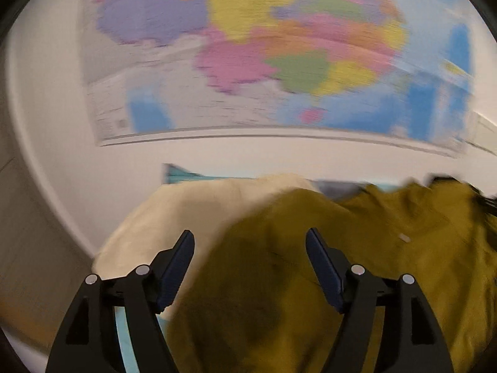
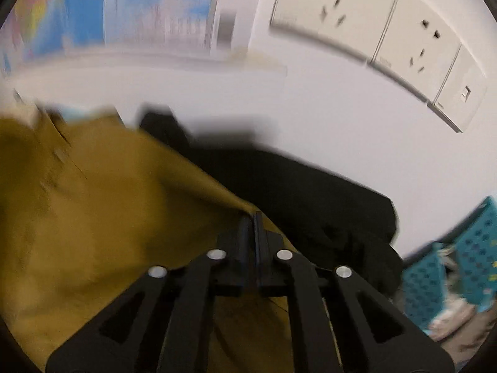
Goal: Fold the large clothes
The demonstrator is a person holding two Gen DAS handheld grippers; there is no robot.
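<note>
A mustard-yellow garment (image 1: 341,279) lies spread below my left gripper (image 1: 250,239), which is open and empty above it. The same garment fills the left of the right wrist view (image 2: 93,223). My right gripper (image 2: 254,217) is shut on the mustard-yellow garment's edge and holds that edge lifted. Both views are blurred by motion.
A cream cloth (image 1: 174,214) lies left of the garment. A black garment (image 2: 295,195) lies behind it on the right. A colourful wall map (image 1: 264,52) hangs ahead. Wall sockets (image 2: 372,25) sit upper right. A teal perforated basket (image 2: 459,258) stands at the right.
</note>
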